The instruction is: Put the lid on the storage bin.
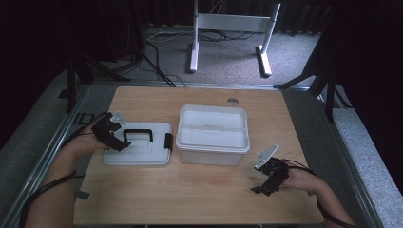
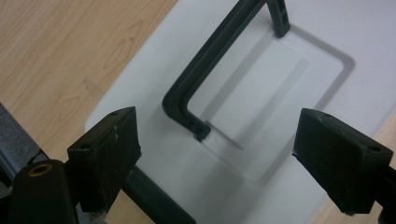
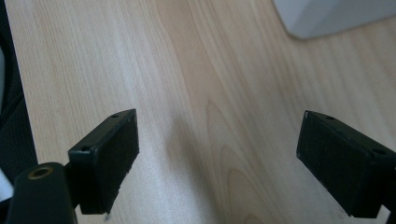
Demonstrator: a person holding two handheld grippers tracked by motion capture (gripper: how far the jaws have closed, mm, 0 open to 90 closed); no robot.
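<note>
A white lid [image 1: 138, 145] with a black carry handle [image 1: 138, 135] lies flat on the wooden table [image 1: 199, 194], left of an open white plastic box [image 1: 213, 134]. My left gripper [image 1: 119, 142] hovers over the lid's left part, jaws apart, nothing between the pads. In the left gripper view the handle [image 2: 205, 79] stands up from the lid [image 2: 299, 51] just beyond my left gripper [image 2: 219, 158]. My right gripper [image 1: 260, 189] rests low near the table's front right, open over bare wood [image 3: 196, 93], with the box corner [image 3: 327, 16] at the top right.
A black clip [image 1: 168, 141] sits on the lid's right edge, close to the box. A grey round cap [image 1: 232, 101] is set in the table behind the box. White desk legs [image 1: 228, 38] and cables stand on the floor beyond.
</note>
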